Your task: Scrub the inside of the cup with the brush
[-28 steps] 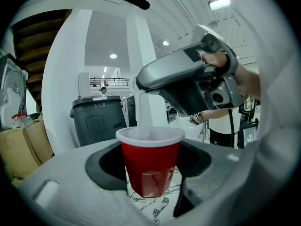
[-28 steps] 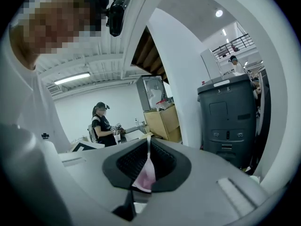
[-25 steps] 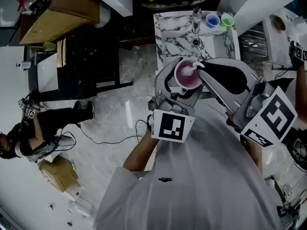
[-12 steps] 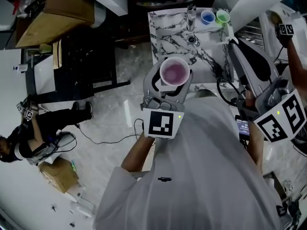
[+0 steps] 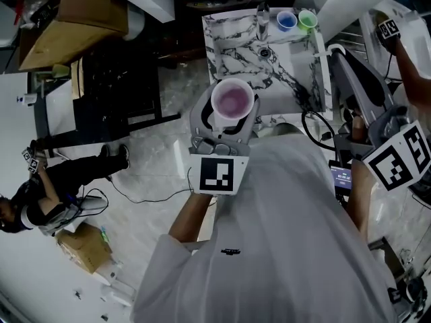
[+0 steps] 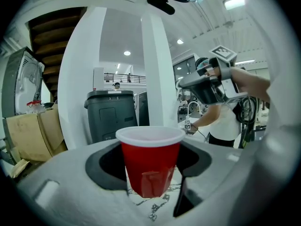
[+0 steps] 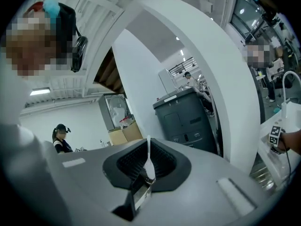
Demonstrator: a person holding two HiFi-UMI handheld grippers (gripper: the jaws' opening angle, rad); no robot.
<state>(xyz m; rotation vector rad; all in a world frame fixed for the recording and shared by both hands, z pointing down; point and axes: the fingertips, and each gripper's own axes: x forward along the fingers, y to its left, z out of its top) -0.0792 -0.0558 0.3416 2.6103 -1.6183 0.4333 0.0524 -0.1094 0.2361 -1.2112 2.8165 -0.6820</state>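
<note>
Clearly, the head view and the two tool cameras each told a separate part. From above, the left tool (image 5: pixel 231 113) sat at the middle of the frame, its jaws closed round the cup (image 5: pixel 233 101), which stood upright with its mouth open. Only the pinkish inside and pale rim showed there. The left gripper view gave the other side of it: a red outer wall under a white rim, clamped between the grey jaws, with a patch of the marble counter (image 6: pixel 155 204) below it.

The head view placed the cup over the lower left edge of that counter (image 5: pixel 236 36). A blue cup (image 5: pixel 286 20) and a green cup (image 5: pixel 308 19) stood side by side at the counter's upper right.

The right tool (image 5: pixel 335 58) reached up along the right edge of the frame, well apart from the cup. Its load was hard to make out from above. The right gripper view settled it, showing the jaws shut on a thin white brush (image 7: pixel 148 163) standing edge-on between them, with a grey bin (image 7: pixel 188 119) behind.
</note>
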